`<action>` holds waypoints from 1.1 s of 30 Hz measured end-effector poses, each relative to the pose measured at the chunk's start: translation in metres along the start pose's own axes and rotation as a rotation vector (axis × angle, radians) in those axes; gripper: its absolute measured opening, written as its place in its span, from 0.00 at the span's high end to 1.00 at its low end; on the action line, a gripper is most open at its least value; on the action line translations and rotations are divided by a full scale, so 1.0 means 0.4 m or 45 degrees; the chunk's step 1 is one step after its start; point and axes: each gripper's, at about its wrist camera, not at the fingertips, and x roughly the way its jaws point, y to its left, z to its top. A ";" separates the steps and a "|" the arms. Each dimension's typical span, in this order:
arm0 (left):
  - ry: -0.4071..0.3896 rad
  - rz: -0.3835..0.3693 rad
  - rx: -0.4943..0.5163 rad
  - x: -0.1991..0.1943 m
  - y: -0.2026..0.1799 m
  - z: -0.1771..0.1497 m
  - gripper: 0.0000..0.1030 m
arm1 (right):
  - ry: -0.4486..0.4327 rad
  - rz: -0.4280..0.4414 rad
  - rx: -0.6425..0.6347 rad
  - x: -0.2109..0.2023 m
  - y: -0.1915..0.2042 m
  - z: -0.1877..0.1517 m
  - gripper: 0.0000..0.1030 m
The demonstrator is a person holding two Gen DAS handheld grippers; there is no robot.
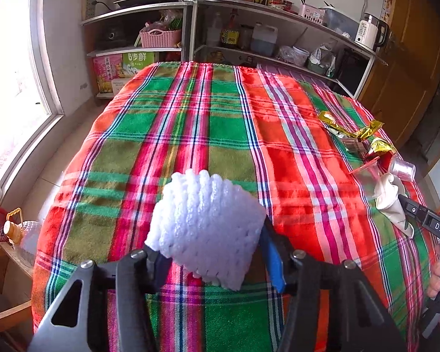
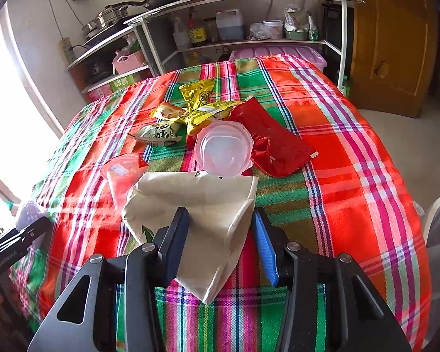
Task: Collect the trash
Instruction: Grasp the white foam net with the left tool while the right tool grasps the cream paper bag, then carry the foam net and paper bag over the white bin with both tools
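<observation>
At the bottom of the left wrist view, the left gripper point(image 1: 211, 252) pinches a white foam net point(image 1: 205, 228) between its two fingers, holding it above the plaid tablecloth point(image 1: 190, 123). At the right edge of that frame the right gripper point(image 1: 407, 205) shows, with a cream paper bag point(image 1: 393, 202) at its tip.

At the bottom centre of the right wrist view, the right gripper point(image 2: 220, 237) is clamped on the cream paper bag point(image 2: 196, 202), whose crumpled body spreads up toward mid-frame. Just beyond the bag's upper edge lies a clear plastic cup point(image 2: 223, 149) on its side, mouth toward the camera. Left of it is a smaller pinkish cup point(image 2: 121, 173). To the right of the clear cup lies a red wrapper point(image 2: 272, 143). Farther up are yellow wrappers point(image 2: 202, 105) and a grey-green wrapper point(image 2: 158, 135) at their left. Beyond the table, across the top of the frame, stand the kitchen shelves point(image 2: 249, 41).
</observation>
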 end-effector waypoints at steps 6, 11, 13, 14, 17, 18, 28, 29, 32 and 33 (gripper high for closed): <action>-0.017 -0.019 0.020 -0.020 -0.011 -0.001 0.58 | -0.013 0.008 0.003 -0.010 -0.003 -0.002 0.63; -0.039 -0.048 0.029 -0.040 -0.031 0.000 0.58 | -0.047 0.011 -0.002 -0.035 -0.005 -0.001 0.86; -0.038 -0.059 0.044 -0.043 -0.044 -0.001 0.58 | -0.051 0.014 -0.006 -0.039 -0.004 -0.002 0.87; -0.035 -0.063 0.047 -0.043 -0.050 -0.001 0.58 | -0.057 0.016 -0.005 -0.042 -0.004 -0.003 0.90; -0.037 -0.084 0.062 -0.049 -0.069 0.000 0.58 | -0.075 0.043 0.002 -0.053 -0.006 -0.002 0.94; -0.040 -0.091 0.071 -0.053 -0.075 0.000 0.58 | -0.079 0.048 0.001 -0.056 -0.006 -0.003 0.94; -0.056 -0.138 0.129 -0.072 -0.136 0.005 0.58 | -0.117 0.111 0.025 -0.088 -0.012 -0.013 0.96; -0.057 -0.142 0.135 -0.072 -0.140 0.006 0.58 | -0.122 0.115 0.031 -0.092 -0.015 -0.015 0.96; -0.059 -0.154 0.148 -0.073 -0.154 0.008 0.58 | -0.133 0.122 0.048 -0.104 -0.033 -0.018 0.97; -0.060 -0.158 0.152 -0.074 -0.160 0.009 0.58 | -0.137 0.125 0.055 -0.108 -0.037 -0.019 0.97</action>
